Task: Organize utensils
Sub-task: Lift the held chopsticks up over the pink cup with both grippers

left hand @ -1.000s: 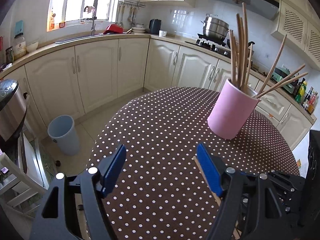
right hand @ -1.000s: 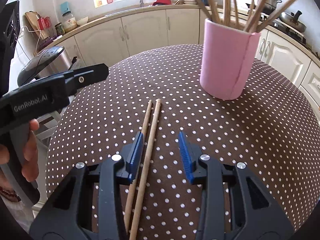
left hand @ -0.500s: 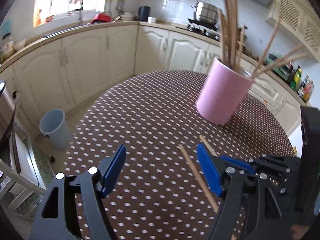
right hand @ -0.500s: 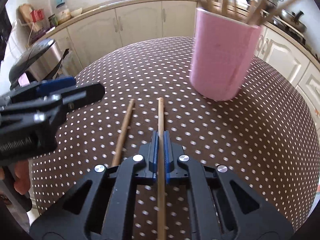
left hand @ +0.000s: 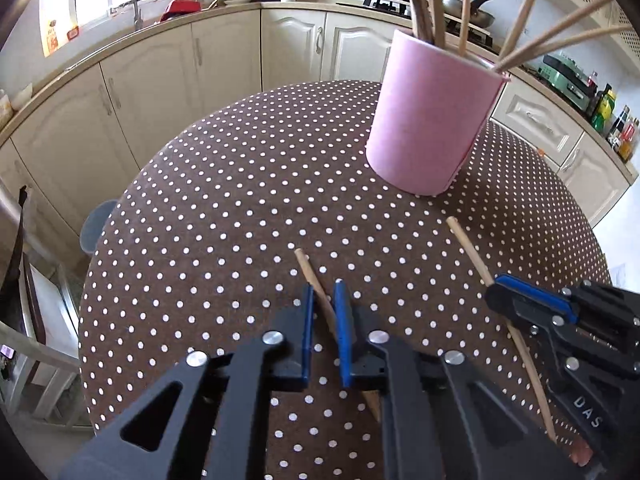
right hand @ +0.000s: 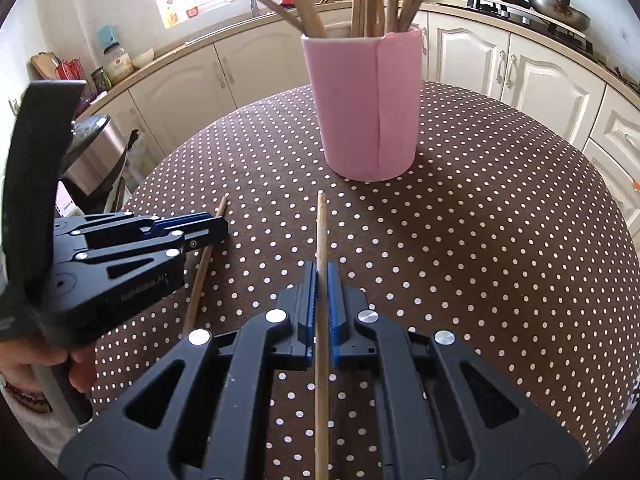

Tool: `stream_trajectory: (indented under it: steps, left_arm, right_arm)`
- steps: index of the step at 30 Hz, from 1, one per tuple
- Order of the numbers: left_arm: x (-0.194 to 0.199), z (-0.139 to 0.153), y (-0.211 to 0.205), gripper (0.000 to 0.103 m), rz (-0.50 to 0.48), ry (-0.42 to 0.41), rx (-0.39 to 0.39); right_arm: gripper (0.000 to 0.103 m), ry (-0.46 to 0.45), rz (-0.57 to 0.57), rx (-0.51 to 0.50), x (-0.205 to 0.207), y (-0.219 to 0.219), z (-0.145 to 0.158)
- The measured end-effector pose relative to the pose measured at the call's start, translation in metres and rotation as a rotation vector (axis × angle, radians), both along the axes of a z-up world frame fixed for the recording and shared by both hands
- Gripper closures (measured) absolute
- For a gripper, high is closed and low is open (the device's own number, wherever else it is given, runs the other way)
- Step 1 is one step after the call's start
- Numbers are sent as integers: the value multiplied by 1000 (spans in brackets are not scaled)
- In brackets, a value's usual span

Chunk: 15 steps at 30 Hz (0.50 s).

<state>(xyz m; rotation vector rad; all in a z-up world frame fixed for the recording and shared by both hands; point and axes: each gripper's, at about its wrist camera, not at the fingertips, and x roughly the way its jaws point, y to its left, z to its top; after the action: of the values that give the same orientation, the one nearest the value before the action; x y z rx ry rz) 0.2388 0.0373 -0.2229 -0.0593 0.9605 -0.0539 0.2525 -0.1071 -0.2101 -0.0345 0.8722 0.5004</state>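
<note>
Since a second ago the two wooden chopsticks lying together on the tabletop (right hand: 500, 248) have been split up. The left gripper (left hand: 324, 300) has just closed its fingers on the left chopstick (left hand: 310, 270); the right gripper (right hand: 322, 280) already pinches the right chopstick (right hand: 321, 232), its tip aimed at the pink utensil holder (right hand: 360, 104) just beyond.

The holder is crowded with upright chopsticks, so an incoming tip may catch on them, or nudge the light holder over. The left grip looks skewed; that stick could pivot or slip.

Both grippers slope steeply downward, side by side.
</note>
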Motion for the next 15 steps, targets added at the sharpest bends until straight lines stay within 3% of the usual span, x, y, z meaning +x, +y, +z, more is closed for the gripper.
stream_trajectory:
  steps: [6, 15]
  left_arm:
    - [0, 11, 0, 97, -5, -41, -43]
    - [-16, 88, -11, 97, -77, -207, -94]
  right_arm:
    - [97, -20, -1, 45, -8, -26, 10]
    - [97, -102, -3, 121, -22, -50, 58]
